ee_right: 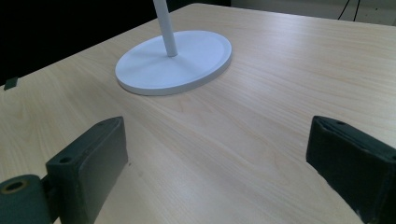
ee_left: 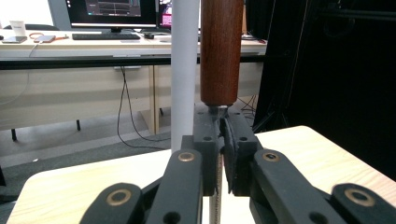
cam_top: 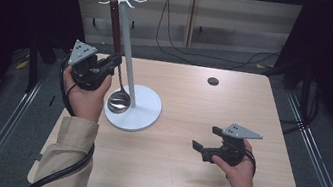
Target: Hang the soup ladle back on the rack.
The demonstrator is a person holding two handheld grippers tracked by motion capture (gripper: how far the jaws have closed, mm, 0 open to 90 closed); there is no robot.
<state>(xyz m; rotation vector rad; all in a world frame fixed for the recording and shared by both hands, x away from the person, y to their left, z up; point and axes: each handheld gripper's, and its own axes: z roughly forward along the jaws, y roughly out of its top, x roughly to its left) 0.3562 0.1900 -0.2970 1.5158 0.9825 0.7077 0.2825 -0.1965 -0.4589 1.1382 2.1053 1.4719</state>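
Landmark for this record is the white stand (cam_top: 126,92), a round base with an upright pole and a ring of hooks at its top, standing on the left half of the tabletop (cam_top: 181,177).

Edges and open room: the stand's base sits near the tabletop's left edge, with a narrow strip of bare wood between them. To the right of the stand the wood runs bare to the right edge, apart from a small dark round disc (cam_top: 213,81) near the far edge. The near side of the stand is also bare wood up to the near edge. Dark curtains close in both sides beyond the tabletop, and cables lie on the floor behind the stand.

Left hand-held gripper (cam_top: 111,64): it is raised just left of the pole, jaws pressed together on the thin metal shank of a ladle (cam_top: 116,70), pinching just below the brown wooden handle. The handle rises alongside the pole, its tip up at the hooks; whether it hangs on one I cannot tell. The steel bowl hangs low over the stand's base, touching or nearly so.

Right hand-held gripper (cam_top: 204,139): it rests low on the tabletop, well right of and nearer than the stand, jaws spread wide, holding nothing, pointed toward the base.
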